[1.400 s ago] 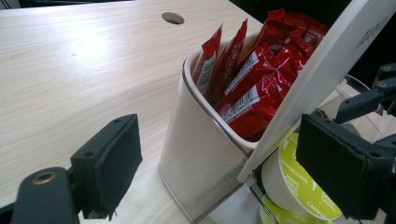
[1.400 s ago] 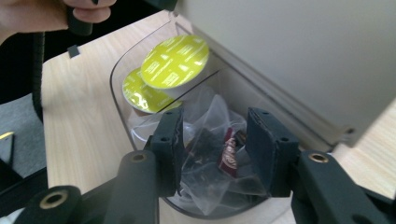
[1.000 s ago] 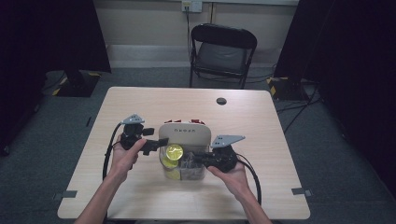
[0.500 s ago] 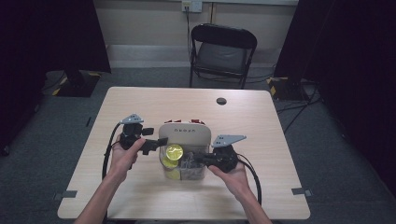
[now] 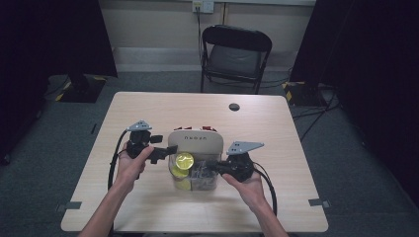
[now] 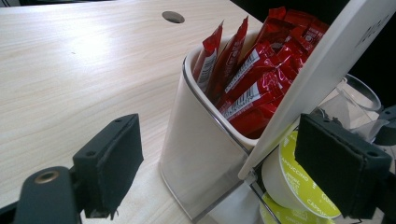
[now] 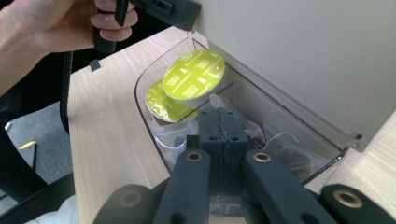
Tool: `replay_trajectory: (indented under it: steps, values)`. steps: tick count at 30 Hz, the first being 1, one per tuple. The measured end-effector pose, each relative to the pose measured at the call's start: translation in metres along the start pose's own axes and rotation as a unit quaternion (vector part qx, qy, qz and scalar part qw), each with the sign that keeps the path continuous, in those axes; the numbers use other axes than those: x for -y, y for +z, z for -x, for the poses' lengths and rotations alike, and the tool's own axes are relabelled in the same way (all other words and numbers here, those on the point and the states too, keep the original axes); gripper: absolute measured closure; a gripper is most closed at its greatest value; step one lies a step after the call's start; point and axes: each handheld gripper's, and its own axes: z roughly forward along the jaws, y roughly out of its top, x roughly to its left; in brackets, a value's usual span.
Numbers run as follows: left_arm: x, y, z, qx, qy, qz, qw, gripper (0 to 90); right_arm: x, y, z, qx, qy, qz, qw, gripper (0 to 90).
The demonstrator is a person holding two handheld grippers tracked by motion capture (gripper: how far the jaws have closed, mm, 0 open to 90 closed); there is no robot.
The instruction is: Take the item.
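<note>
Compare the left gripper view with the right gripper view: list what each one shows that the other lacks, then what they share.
Left gripper view: red sachets standing in the white holder's back compartment, the table's round hole, and the left gripper with its jaws standing apart.

Right gripper view: the right gripper with its jaws pressed together over the clear tray, crumpled clear wrappers, and the person's other hand.

Both: yellow-green capsules and the wooden table.
</note>
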Motion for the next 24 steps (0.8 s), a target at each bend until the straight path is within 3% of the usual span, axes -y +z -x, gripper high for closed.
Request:
replay_trajectory:
  steps: [24]
  values:
    - [0.0,0.001,0.0,-0.016,-0.004,-0.004,0.9999,7.4,-0.01,-0.021,0.0,0.009,0.0,0.033,0.9994,90.0]
